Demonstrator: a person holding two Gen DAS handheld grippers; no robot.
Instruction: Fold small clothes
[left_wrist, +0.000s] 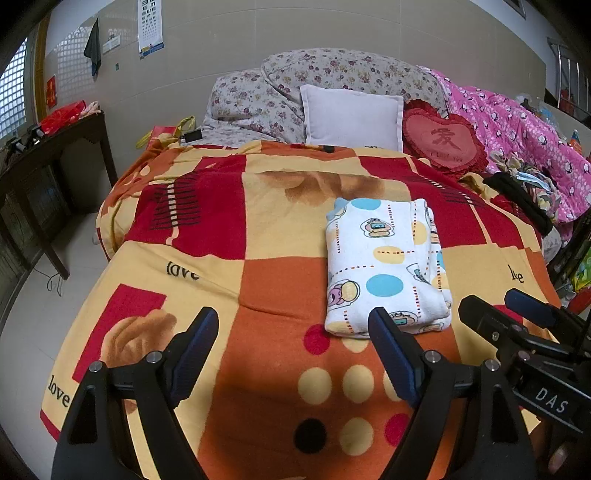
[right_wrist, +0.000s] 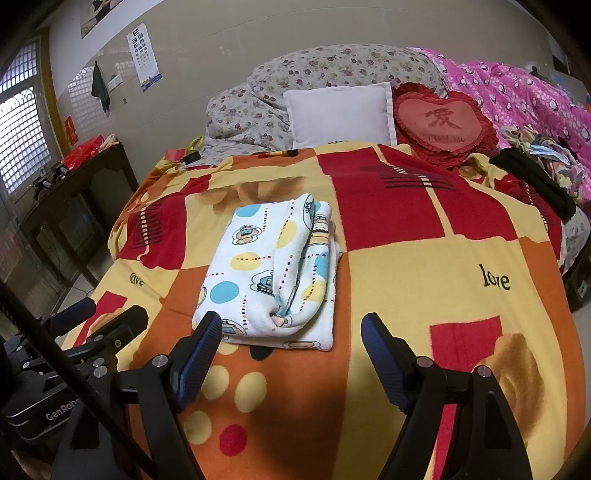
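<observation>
While both sets of jaws stand wide apart with nothing between them, the left gripper (left_wrist: 293, 345) and the right gripper (right_wrist: 291, 349) hover low over the near end of the bed, side by side and pointing toward the headboard wall. In the left wrist view the right gripper's body (left_wrist: 532, 343) shows at the right edge with "DAS" printed on it; in the right wrist view the left gripper's body (right_wrist: 74, 354) shows at the left edge with "GenRob" readable before it is cut off. The folded garment (left_wrist: 384, 266), white with blue and yellow dots and cartoon figures, lies flat on the blanket (left_wrist: 258, 295) just ahead of the jaws, untouched by either pair; it sits in front of the left gripper's right finger and the right gripper's left finger. The blanket, in red, orange and yellow blocks, carries the word "love" in several places. Farther back lie a white pillow (left_wrist: 351, 118), a red heart cushion (left_wrist: 441, 142) with a Chinese character and "I LOVE YOU", a flowered quilt (left_wrist: 258, 99) and a pink quilt (left_wrist: 517, 129). A dark desk (left_wrist: 44, 155) stands at the left beneath an eye chart (left_wrist: 149, 26) on the wall.
</observation>
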